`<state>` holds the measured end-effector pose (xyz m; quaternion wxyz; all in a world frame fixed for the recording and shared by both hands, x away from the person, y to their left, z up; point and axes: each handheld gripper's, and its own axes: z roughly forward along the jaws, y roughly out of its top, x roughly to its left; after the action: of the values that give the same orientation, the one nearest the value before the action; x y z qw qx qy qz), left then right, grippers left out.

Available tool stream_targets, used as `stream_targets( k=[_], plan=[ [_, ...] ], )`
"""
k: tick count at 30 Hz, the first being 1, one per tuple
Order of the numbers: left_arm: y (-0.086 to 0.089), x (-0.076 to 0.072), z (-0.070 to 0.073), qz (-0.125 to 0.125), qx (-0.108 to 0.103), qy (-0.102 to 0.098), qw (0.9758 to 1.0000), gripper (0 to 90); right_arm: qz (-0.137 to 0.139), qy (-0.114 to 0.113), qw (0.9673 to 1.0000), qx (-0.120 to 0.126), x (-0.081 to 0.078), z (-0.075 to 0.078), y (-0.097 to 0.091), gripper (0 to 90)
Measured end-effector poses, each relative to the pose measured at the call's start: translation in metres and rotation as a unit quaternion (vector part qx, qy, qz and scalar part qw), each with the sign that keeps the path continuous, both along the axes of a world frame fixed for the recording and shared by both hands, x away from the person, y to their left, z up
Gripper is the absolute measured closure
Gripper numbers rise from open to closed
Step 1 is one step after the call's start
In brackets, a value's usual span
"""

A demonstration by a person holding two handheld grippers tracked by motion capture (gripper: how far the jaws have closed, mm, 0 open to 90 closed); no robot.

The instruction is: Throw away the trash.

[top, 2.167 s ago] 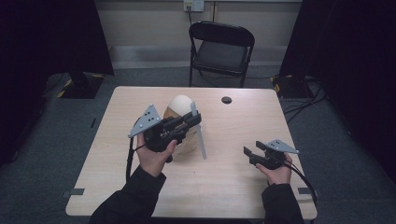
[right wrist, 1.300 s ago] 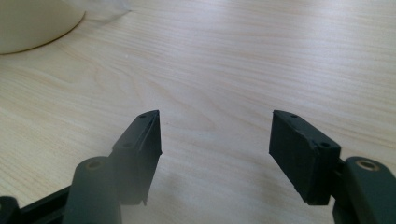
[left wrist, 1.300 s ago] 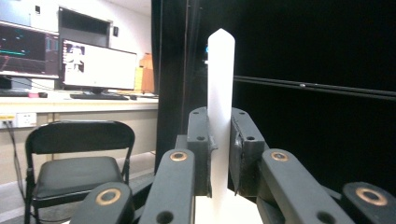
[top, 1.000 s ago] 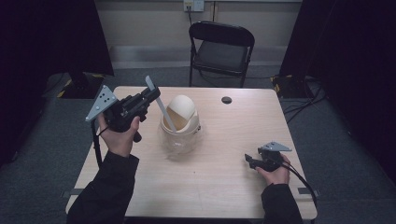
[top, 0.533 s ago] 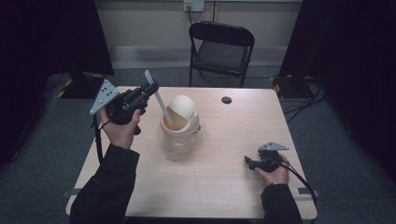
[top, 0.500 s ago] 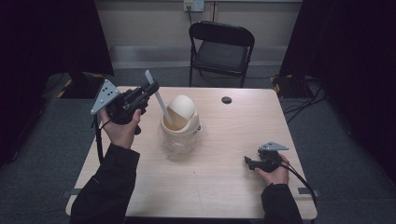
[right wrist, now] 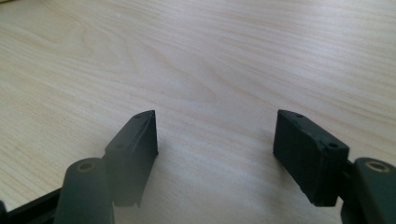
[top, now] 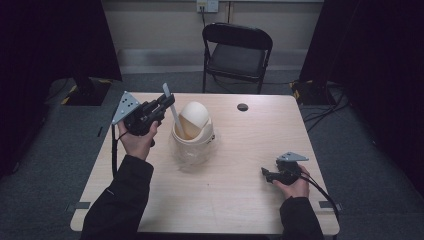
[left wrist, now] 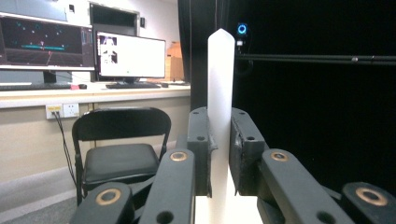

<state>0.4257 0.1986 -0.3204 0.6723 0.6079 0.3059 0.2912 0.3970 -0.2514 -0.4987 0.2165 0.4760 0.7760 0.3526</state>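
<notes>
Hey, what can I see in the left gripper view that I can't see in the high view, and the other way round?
Left gripper view alone: lit computer monitors on a desk behind the chair, and a close look at the pads pressing the white stick.

High view alone: the cream bin with its swing lid on the wooden table, and the right gripper resting near the table's front edge.

Both: the left gripper shut on the white stick, and the black folding chair.

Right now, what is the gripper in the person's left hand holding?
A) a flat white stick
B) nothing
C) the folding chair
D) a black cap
A: the left gripper is shut on the flat white stick, which stands up between its pads.
</notes>
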Motion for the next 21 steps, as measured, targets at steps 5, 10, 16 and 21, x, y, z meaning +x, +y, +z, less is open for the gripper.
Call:
stream_targets(
  k=[5, 10, 16, 21],
  plan=[
    [-0.004, 0.003, -0.014, -0.005, 0.006, 0.013, 0.9999, 80.3, 0.0, 0.0, 1.0, 0.0, 0.0, 0.0, 0.0, 30.3],
    [-0.005, 0.002, -0.027, -0.007, 0.015, 0.027, 0.9995, 78.3, 0.0, 0.0, 1.0, 0.0, 0.0, 0.0, 0.0, 30.3],
    [0.005, -0.008, -0.034, -0.003, 0.016, 0.031, 0.9994, 65.4, 0.0, 0.0, 1.0, 0.0, 0.0, 0.0, 0.0, 30.3],
    [0.021, -0.024, -0.039, 0.005, 0.017, 0.034, 0.9993, 54.5, 0.0, 0.0, 1.0, 0.0, 0.0, 0.0, 0.0, 30.3]
  ],
)
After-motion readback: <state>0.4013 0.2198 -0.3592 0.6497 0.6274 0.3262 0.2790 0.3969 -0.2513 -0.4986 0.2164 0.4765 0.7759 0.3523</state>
